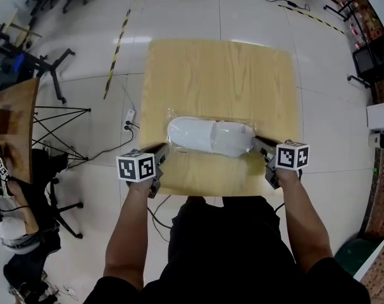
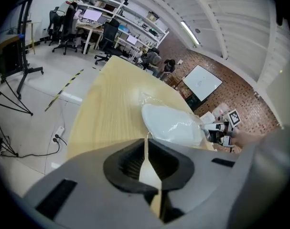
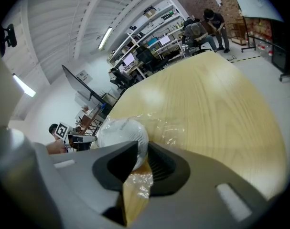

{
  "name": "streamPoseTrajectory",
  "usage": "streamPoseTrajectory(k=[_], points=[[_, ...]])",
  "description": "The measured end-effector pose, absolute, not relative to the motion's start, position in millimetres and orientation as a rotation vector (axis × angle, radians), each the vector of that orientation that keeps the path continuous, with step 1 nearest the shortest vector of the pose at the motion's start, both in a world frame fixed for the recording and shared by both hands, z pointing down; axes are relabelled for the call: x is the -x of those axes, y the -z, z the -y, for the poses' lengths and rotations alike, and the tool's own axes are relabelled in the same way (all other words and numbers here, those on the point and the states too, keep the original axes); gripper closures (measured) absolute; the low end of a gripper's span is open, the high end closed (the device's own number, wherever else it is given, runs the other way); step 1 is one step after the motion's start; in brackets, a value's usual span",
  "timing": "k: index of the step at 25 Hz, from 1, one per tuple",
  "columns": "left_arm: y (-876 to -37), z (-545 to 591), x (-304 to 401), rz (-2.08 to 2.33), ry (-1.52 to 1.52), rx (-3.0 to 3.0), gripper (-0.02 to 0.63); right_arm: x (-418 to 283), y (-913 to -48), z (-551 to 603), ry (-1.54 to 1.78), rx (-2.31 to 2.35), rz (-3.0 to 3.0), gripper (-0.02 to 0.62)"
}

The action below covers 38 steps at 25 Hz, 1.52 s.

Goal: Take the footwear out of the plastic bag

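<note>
Clouding the footwear (image 1: 207, 136), plastic bag (image 3: 137, 184) seems clamped in right fingers (image 3: 111, 168); left fingers (image 2: 121, 166) ajar.

The pale wooden bench (image 1: 217, 68) shows visible grain and a smooth satin finish. The clear crinkled plastic bag (image 3: 176, 128) is thin, glossy, creased film. The white rounded footwear (image 1: 207, 137) looks smooth. The left tongs (image 2: 147, 142) and right tongs (image 3: 141, 151) are matt grey moulded plastic with black ribbed pads. The pale floor (image 1: 179, 11) is glossy.
</note>
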<state>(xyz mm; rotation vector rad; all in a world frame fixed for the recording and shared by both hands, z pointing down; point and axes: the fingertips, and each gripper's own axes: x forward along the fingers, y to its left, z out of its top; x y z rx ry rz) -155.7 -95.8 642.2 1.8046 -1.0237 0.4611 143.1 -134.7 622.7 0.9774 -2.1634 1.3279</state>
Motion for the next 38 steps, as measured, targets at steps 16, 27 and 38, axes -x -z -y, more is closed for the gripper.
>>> streamPoseTrajectory(k=[16, 27, 38], points=[[-635.1, 32.1, 200.1, 0.974, -0.641, -1.804, 0.600, -139.5, -622.7, 112.6, -1.216, -0.752, 2.130, 0.526], [-635.9, 11.9, 231.4, 1.035, -0.628, -1.741, 0.600, -149.0, -623.0, 109.2, -1.165, -0.692, 2.093, 0.526], [-576.5, 55.9, 234.9, 1.234, -0.673, -2.043, 0.483, -176.7, -610.3, 116.2, -1.272, -0.938, 2.166, 0.436]])
